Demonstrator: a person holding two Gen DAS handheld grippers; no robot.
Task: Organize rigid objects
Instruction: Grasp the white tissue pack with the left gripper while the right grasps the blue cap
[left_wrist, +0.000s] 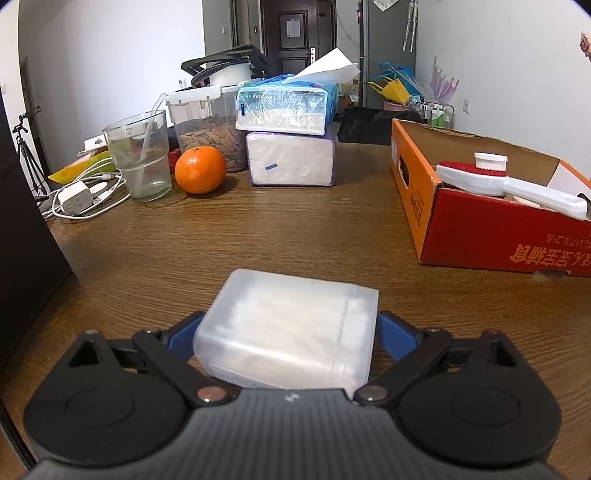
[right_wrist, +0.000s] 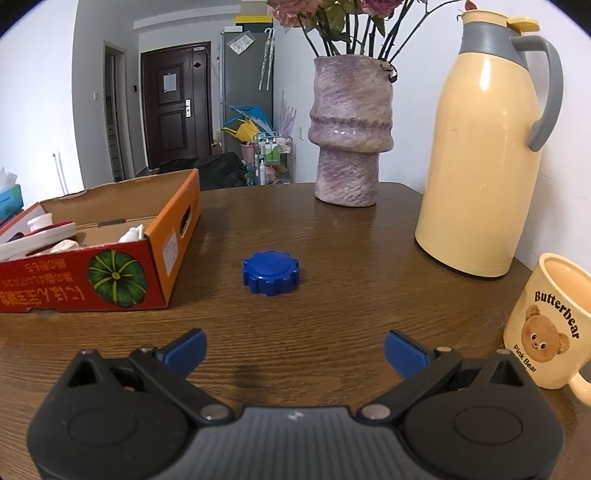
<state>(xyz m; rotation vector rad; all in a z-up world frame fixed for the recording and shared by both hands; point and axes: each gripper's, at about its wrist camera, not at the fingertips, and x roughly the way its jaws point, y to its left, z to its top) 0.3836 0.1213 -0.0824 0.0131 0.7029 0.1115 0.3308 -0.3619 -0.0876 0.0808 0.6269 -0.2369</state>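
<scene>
Left gripper (left_wrist: 290, 317) right up close, black body low in view, blue fingers (left_wrist: 393, 334) spread wide with a frosted plastic box (left_wrist: 284, 343) sitting snug between them. Box lying on the brown table (left_wrist: 258, 240), long side running across from one finger to the other, lid seam toward the right finger, far end tipped a little to the right. Both fingers right against the box sides; no telling whether squeezing yet or only touching. Left fingertip tucked behind the box, near bottom edge covered by the gripper body, and something white and milky inside, too cloudy to name. Farther off, ahead and to the right, an open red and orange cardboard box (left_wrist: 480, 236) with a white brush (left_wrist: 509, 184) resting across its rim, well apart from the frosted box, likely the place to put it. Right side of that cardboard box cut off, most of its inside hidden by the wall. Off to the left an orange (left_wrist: 200, 169), a glass (left_wrist: 142, 158) and stacked tissue packs (left_wrist: 288, 136), not in the way. Right gripper (right_wrist: 295, 343) wide open with nothing between its fingers, pointing at a blue cap (right_wrist: 270, 272) straight ahead on bare table, apart from it, so nearer to that one.
</scene>
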